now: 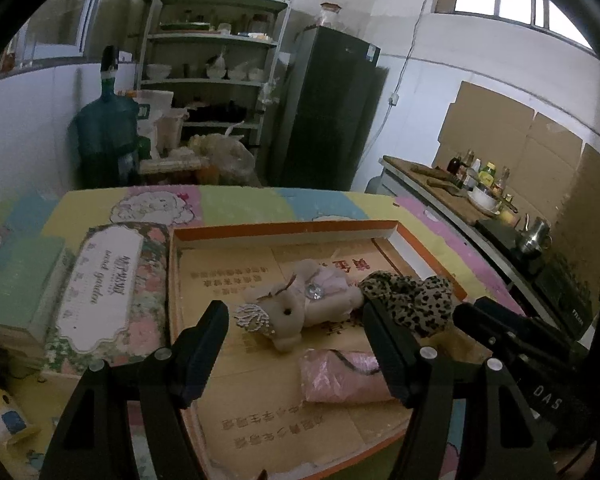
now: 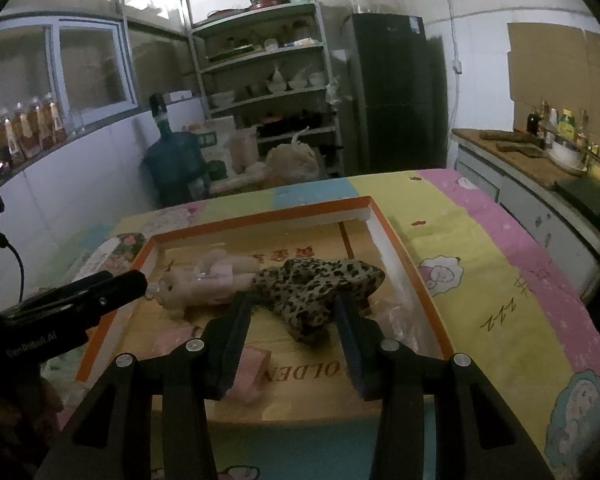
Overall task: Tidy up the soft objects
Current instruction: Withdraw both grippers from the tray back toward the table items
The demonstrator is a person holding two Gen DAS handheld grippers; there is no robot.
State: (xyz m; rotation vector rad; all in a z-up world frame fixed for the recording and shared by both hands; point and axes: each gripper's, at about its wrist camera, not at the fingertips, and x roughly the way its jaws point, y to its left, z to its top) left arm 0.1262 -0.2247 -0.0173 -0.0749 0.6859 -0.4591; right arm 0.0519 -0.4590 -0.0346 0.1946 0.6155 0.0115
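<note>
Soft pink folded cloth lies nearest in the shallow orange-rimmed cardboard tray on the desk. Both tools, left and right, hang apart, gripping nothing. Beyond lie a beige plush bear and leopard-print fabric.

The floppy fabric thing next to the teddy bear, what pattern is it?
Leopard print, tan with dark spots; clearest in the right wrist view.

Box walls hem the toys (open from above); bare cloth lies rightward.
</note>
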